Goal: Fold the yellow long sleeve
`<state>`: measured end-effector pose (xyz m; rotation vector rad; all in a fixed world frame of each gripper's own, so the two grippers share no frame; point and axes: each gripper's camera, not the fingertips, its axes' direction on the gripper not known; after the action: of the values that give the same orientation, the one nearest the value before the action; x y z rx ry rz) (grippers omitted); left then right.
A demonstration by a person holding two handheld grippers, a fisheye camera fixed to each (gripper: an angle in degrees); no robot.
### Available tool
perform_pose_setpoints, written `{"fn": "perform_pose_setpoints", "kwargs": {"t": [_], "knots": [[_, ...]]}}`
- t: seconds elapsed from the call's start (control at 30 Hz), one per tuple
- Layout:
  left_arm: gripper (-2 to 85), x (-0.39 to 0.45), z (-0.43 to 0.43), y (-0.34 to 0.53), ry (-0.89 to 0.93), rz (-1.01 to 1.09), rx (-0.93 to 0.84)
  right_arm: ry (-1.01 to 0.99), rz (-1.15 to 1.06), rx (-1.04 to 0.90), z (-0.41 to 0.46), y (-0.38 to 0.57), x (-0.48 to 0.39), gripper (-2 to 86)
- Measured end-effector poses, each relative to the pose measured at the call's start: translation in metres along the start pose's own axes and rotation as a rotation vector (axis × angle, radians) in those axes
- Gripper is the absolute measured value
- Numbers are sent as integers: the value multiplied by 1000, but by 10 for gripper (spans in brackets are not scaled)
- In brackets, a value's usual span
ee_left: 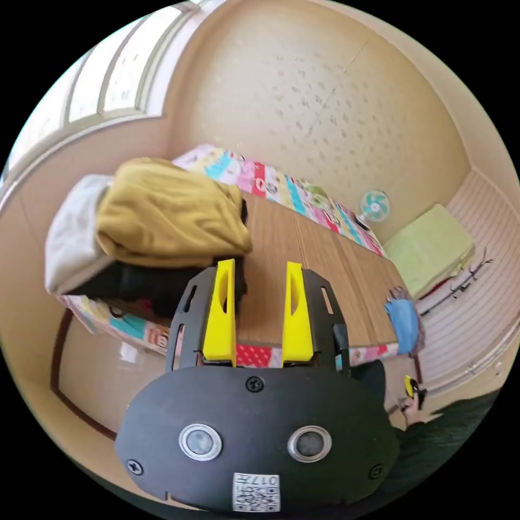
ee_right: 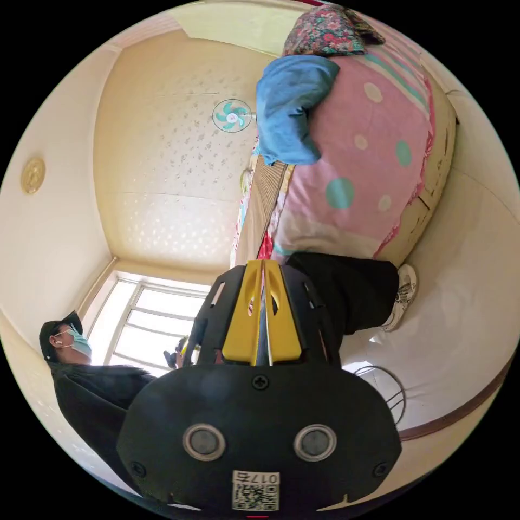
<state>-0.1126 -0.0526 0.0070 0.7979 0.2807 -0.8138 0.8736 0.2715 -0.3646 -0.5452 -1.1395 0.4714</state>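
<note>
On the wood-grain mat covering a bed with a patchwork-patterned quilt (ee_left: 319, 208), at its near-left corner in the left gripper view, lies the mustard-yellow long-sleeve garment (ee_left: 168, 214), bunched and uppermost on a pile of clothes; beneath it are a pale grey-white fabric item (ee_left: 73, 238) and a black garment (ee_left: 146, 284). The left gripper (ee_left: 259, 311), with yellow jaws on a black body, hovers just in front of this pile, its jaws parted and nothing between them. The right gripper (ee_right: 263, 314) appears in the right gripper view with its yellow jaws pressed together, clasping no cloth, held low beside the bed edge near the person's dark trouser leg (ee_right: 346, 295). A crumpled blue cloth (ee_right: 290, 111) rests at the bed's far corner, and a small teal fan (ee_left: 375, 206) stands against the wall. Judged from this arrangement, folding has not begun: the step in hand is the approach to pick the yellow garment off the pile. The next move calls for closing the left jaws on a single layer of the yellow fabric, lifting it clear without dragging the items below, and spreading it on the bare mat (ee_left: 319, 271). No containers are visible.
</note>
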Motion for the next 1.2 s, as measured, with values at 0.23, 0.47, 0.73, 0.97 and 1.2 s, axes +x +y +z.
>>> {"fn": "perform_pose_setpoints", "kwargs": {"t": [0.23, 0.47, 0.73, 0.97, 1.2], "knots": [[109, -84, 55, -62, -298, -299, -68, -44, -120, -96, 36, -10, -57, 14], [29, 21, 65, -48, 383, -86, 31, -81, -122, -157, 64, 35, -52, 9], [35, 189, 138, 69, 876, 372, -276, -7, -325, -402, 168, 59, -114, 45], [47, 172, 207, 217, 893, 154, -758, 81, -376, -600, 289, 92, -115, 102], [62, 144, 156, 200, 826, 113, -655, 322, -397, -562, 407, 110, -79, 81]]}}
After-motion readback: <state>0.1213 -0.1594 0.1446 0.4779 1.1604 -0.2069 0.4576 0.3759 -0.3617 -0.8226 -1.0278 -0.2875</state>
